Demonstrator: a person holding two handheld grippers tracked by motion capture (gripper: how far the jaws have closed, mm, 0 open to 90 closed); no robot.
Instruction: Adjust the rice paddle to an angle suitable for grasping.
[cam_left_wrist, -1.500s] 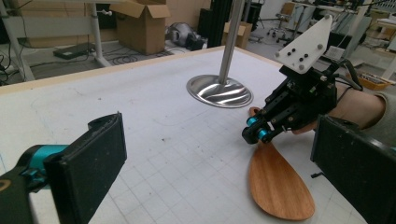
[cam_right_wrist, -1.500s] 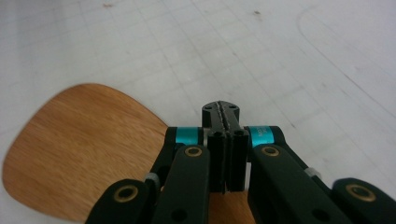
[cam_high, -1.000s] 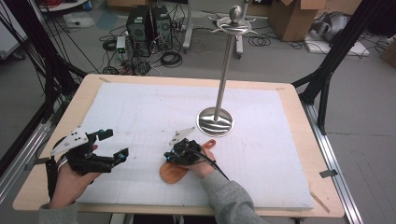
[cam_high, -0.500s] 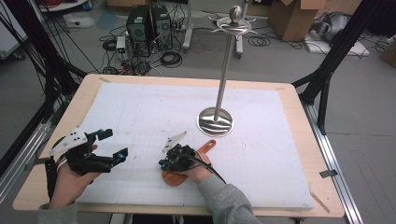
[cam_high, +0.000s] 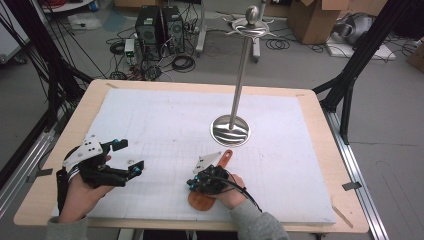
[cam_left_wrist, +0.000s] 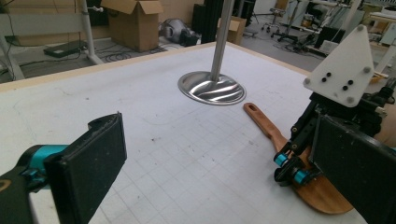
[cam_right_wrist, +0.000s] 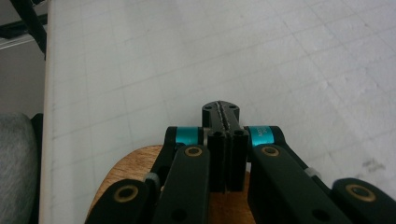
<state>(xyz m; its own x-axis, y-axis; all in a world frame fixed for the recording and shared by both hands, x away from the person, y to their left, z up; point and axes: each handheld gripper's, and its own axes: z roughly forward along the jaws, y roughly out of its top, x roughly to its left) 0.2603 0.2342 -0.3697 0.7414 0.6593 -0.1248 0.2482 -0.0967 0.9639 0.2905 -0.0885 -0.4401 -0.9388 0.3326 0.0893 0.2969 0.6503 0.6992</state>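
A wooden spatula (cam_high: 224, 161) lies flat on the white mat, its handle pointing toward the metal stand and its blade (cam_right_wrist: 126, 163) near the front edge. My right gripper (cam_high: 193, 184) sits low over the blade, jaws pressed together with nothing visible between them (cam_right_wrist: 221, 110); whether it touches the wood I cannot tell. From the left gripper view the same gripper (cam_left_wrist: 290, 171) rests across the spatula (cam_left_wrist: 268, 128). My left gripper (cam_high: 129, 156) hovers at the mat's front left, open and empty (cam_left_wrist: 219, 163).
A metal stand with a round base (cam_high: 230, 131) and a tall pole (cam_high: 241, 70) rises behind the spatula, right of centre. The white gridded mat (cam_high: 170, 120) covers a wooden table (cam_high: 320, 150). Computers, cables and boxes lie on the floor beyond.
My right hand has shifted toward the front edge and a little right. The spatula's blade has swung the same way, while its handle tip stays near the stand. The left gripper has kept still.
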